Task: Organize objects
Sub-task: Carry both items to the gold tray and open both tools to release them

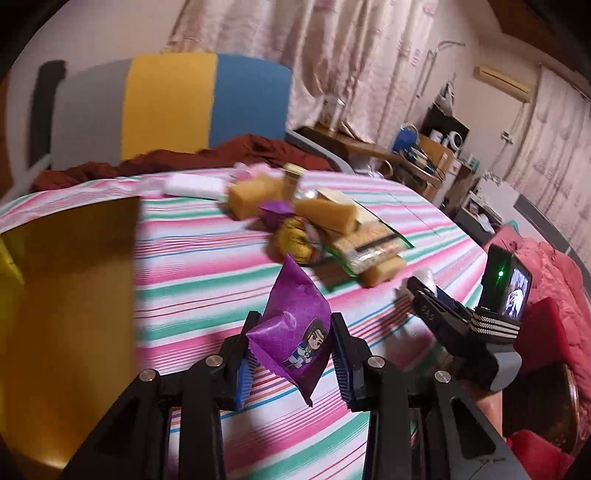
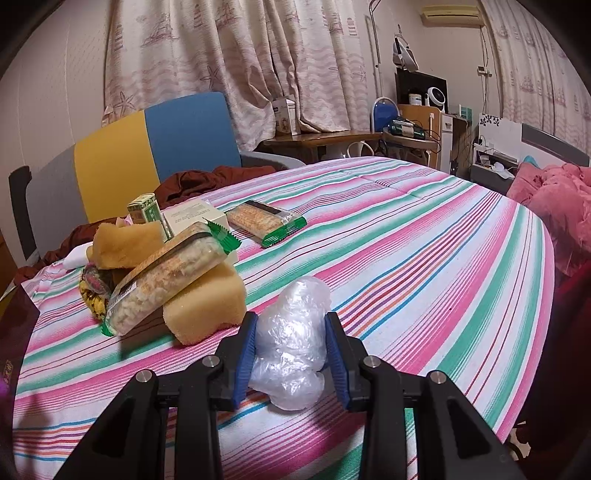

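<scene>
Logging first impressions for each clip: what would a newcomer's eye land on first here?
Probably the purple snack packet pinched in the left claw, lifted above the striped bedspread. Next, the crumpled clear plastic bag clamped in the right claw, low over the same bedspread. Behind both sits a jumbled pile of yellow sponges and cracker packs in the middle of the bedspread.

Home bedroom, lived-in. Bed under a pink, green and white striped quilt point(image 2: 424, 236) fills the foreground, with a padded grey, yellow and blue panel point(image 2: 159, 147) at its far side. Pale curtains printed with ships and starfish point(image 2: 240, 55) cover the wall. Wall-mounted beige air conditioner point(image 2: 452, 15) high up. Wooden side table point(image 2: 317, 138) and cluttered shelves beyond; rumpled pink bedding point(image 2: 554, 192) at right.
</scene>
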